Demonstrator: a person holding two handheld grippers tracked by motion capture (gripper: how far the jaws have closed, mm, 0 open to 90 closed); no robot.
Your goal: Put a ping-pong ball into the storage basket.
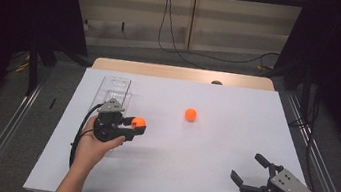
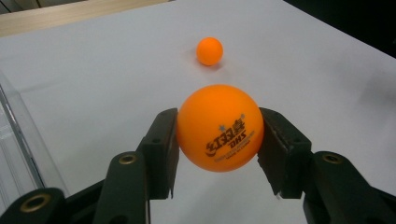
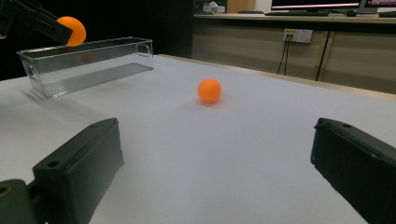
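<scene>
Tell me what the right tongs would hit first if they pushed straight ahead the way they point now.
Probably the loose orange ball, which lies on the white table ahead of the open right tongs, a little left of centre. Depth is unclear, so they might slip just past it.

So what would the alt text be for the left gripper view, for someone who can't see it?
Two black tongs clamp an orange ping-pong ball with dark printed lettering, held above a white table. A second orange ball lies farther off on the table, and the edge of a clear plastic bin shows at the left.
</scene>
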